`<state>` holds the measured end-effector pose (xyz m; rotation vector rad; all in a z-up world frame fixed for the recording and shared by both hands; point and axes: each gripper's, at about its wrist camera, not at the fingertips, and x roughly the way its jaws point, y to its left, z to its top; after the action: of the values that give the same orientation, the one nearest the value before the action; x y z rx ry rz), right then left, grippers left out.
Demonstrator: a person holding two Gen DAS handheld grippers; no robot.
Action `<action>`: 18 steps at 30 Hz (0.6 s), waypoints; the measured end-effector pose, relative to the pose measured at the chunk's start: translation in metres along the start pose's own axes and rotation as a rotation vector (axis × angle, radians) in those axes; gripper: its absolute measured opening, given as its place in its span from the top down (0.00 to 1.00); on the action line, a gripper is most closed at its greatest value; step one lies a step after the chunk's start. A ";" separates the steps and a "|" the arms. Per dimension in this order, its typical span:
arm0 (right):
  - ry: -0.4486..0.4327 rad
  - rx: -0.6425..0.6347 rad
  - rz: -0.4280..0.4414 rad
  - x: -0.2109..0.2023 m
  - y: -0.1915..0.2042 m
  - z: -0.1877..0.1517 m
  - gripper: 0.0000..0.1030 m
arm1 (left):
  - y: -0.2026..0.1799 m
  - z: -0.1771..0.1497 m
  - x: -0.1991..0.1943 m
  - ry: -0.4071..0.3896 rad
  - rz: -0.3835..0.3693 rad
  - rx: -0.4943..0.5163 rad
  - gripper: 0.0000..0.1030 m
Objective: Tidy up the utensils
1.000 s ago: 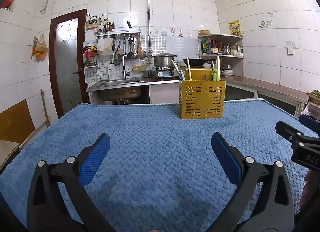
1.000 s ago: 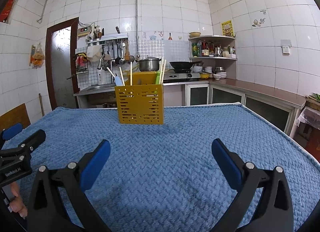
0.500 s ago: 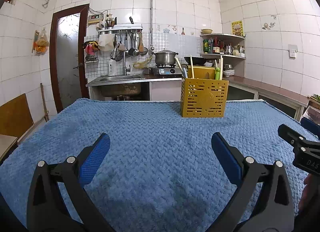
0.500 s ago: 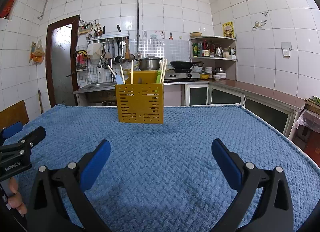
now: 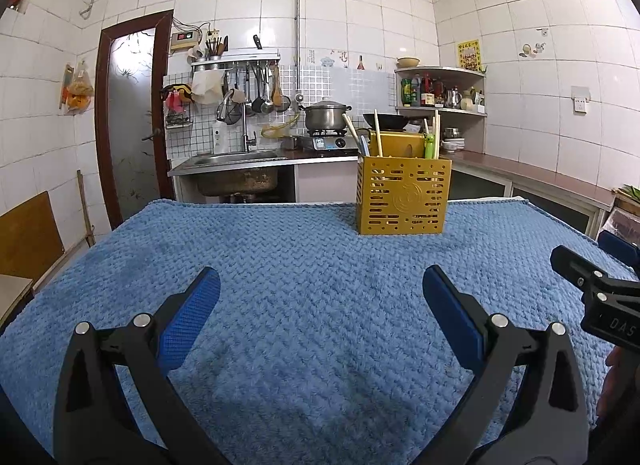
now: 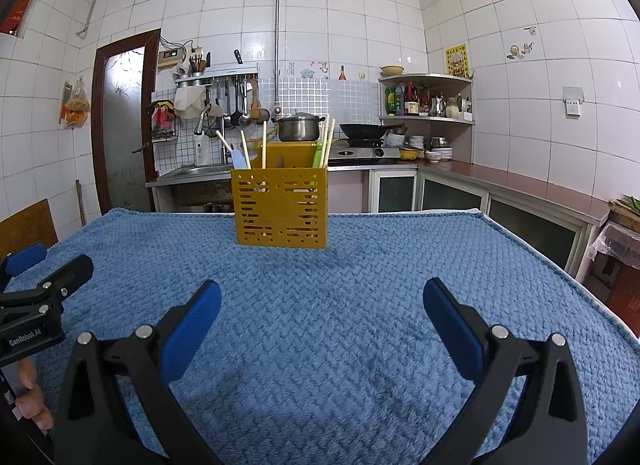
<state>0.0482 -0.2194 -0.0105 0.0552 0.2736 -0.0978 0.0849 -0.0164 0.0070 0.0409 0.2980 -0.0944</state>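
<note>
The left hand-held gripper (image 5: 321, 289) is held over a bench covered by a blue knitted cloth (image 5: 304, 305), its two blue-padded fingers (image 5: 188, 317) spread wide apart with nothing gripped between them. The right hand-held gripper (image 6: 322, 301) is seen in the same state in its own view — fingers (image 6: 452, 329) fully parted and nothing held. A yellow perforated utensil holder (image 5: 403, 195) stands upright on the cloth, well ahead of the left hand-held gripper and a little to its right; from the right hand-held gripper it is seen ahead and slightly to the left (image 6: 281, 207), well apart from the fingertips. Several chopsticks (image 6: 263, 145) are stood in the holder, with a green utensil (image 6: 317, 153) at its right side and a pale blue one (image 6: 238, 159) at its left; what these two are cannot be told. The right hand-held gripper's black body (image 5: 592, 289) is seen at the right edge of the left view, and the left one (image 6: 36, 313) at the left edge of the right view, so the two are held side by side above the near part of the cloth. Beyond the bench, far ahead of both, a sink (image 5: 236, 163), a steel pot (image 5: 325, 115) on a stove and a dark wok (image 6: 362, 131) are seen against a white tiled wall (image 5: 360, 17) — a corner shelf (image 6: 428, 99) with bottles is fixed to the right.
</note>
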 end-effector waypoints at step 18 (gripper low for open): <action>-0.001 -0.004 -0.001 -0.001 -0.001 0.000 0.04 | 0.000 0.000 -0.002 -0.006 0.005 0.002 0.05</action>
<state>0.0472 -0.2199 -0.0098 0.0512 0.2733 -0.0986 0.0827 -0.0162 0.0072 0.0433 0.2916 -0.0901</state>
